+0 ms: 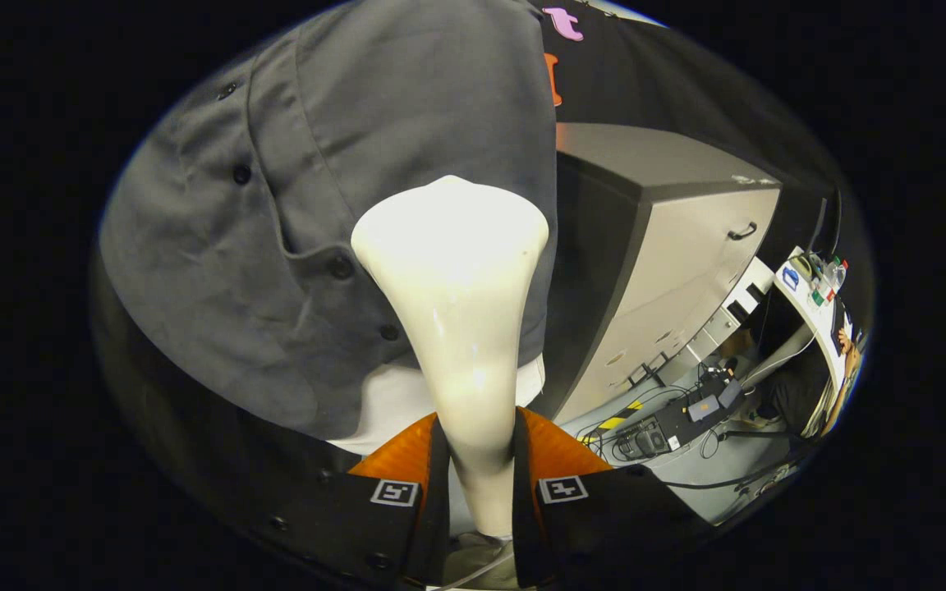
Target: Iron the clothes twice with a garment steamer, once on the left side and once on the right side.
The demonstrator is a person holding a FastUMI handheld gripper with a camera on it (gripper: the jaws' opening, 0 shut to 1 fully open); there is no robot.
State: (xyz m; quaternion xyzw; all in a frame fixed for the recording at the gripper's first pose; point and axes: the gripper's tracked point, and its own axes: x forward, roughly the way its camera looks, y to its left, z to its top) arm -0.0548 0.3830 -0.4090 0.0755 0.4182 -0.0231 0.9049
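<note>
Between the two fingers of the gripper, the white steamer is clamped by its narrow neck, both fingers pressing on it. Its long axis runs straight ahead, wide head pointing at the grey shirt hanging just beyond, on the side right of the button row. Off to the right there's a grey cabinet, then cables on the floor and a desk further back.

Steamer between tongs, head against shirt ahead; cabinet to the right.
</note>
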